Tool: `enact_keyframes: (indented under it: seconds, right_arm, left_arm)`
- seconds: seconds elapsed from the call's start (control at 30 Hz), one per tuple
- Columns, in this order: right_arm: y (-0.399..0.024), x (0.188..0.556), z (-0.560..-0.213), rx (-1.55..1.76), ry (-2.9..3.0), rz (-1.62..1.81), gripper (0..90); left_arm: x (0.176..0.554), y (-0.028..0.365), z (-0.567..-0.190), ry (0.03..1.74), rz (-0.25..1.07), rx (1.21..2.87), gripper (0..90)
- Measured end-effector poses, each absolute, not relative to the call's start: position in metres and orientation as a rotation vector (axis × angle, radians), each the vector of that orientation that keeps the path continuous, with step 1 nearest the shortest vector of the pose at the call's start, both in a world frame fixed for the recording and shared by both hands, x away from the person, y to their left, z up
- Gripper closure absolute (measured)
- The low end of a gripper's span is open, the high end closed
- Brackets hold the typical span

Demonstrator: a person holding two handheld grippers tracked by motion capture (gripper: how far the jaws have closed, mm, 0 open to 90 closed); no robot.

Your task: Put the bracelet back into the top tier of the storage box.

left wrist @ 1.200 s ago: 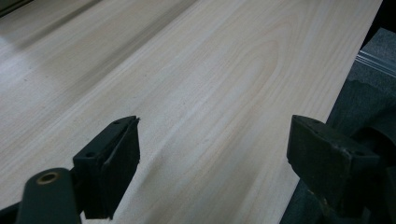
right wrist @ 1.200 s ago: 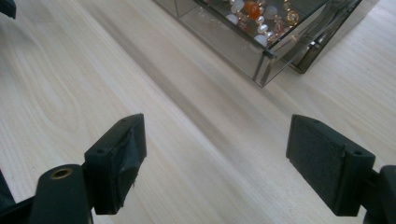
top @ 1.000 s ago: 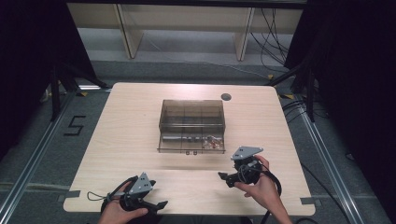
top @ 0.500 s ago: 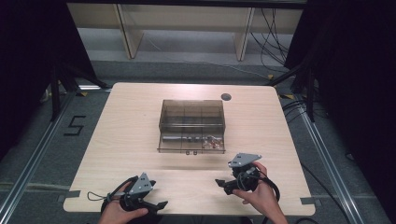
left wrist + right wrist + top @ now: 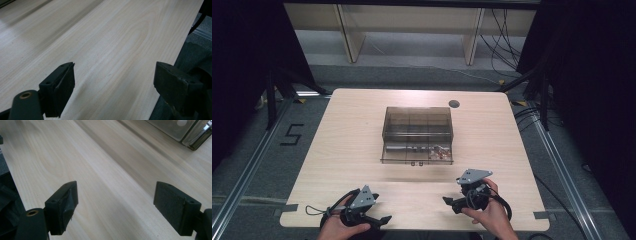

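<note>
- the clear compartment box sits mid-desk, well apart from both tongs, with small parts in its near row.
- the left tongs sit at the desk's near edge, spread wide, nothing between them.
- the right tongs sit near the front edge, also wide and empty; the box corner shows far ahead.
- bare wood lies between the tongs and the box.
- a dark round grommet sits behind the box.
</note>
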State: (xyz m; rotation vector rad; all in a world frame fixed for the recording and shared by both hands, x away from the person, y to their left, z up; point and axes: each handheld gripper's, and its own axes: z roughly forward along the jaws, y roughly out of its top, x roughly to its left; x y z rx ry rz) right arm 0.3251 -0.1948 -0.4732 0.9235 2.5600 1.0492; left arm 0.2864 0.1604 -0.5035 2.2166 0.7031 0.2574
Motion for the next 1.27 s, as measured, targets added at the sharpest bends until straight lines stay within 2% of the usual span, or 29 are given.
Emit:
enact_keyframes:
  seconds: [1.27]
  right_arm:
    - [-0.205, 0.304, -0.489, 0.98, 2.559, 1.1, 20.2]
  left_arm:
    - [0.286, 0.159, -0.504, 0.719, 0.248, 2.213, 17.2]
